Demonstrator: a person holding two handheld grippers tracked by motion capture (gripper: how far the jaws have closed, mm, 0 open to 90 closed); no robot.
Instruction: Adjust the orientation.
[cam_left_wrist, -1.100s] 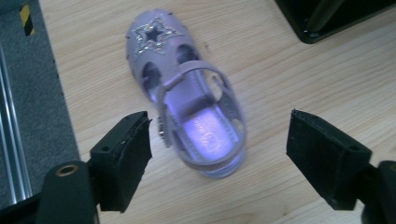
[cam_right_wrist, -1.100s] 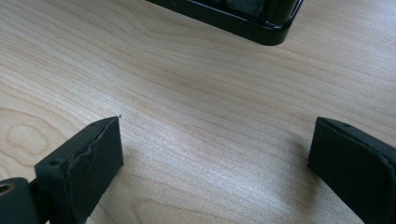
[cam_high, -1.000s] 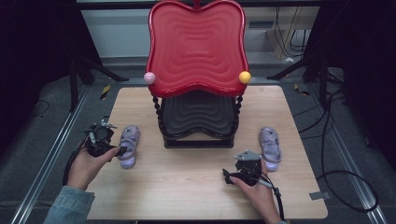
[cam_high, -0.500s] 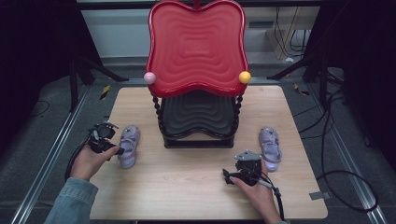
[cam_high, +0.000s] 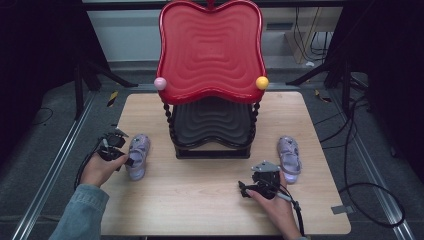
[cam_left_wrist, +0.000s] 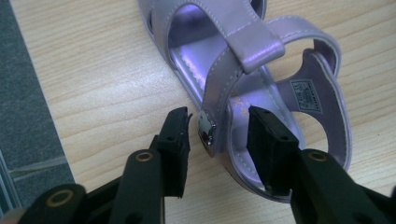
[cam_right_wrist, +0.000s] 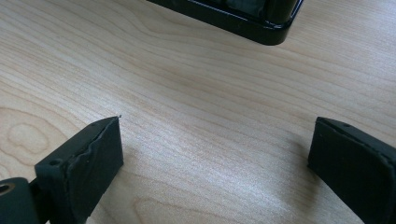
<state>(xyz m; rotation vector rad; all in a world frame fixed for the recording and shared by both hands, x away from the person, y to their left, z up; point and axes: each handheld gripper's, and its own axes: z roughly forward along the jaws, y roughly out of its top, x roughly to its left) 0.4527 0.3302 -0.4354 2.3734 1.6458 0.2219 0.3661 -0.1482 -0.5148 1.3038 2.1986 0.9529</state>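
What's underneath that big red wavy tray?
Under the red tray sits a black wavy tray on the same stand, and it looks bare. The red tray covers its back part, so anything lying there is hidden.

A light wooden tabletop (cam_high: 200, 200) with a pale grain is sitting in the middle of the room, catching soft overhead light. Grey carpeted floor (cam_high: 45, 150) is spreading around it on every side. A metal rail (cam_high: 52, 167) is running along the floor to the left of the tabletop, and another rail (cam_high: 375, 175) is running along the right. Black cables (cam_high: 367, 200) are looping across the carpet on the right, beside a strip of grey tape (cam_high: 339, 209). Black stand legs (cam_high: 87, 75) are bracing on the floor at the far left and far right. A pale wall panel (cam_high: 122, 35) is showing at the back, while dark drapes (cam_high: 30, 60) are hanging on both sides.
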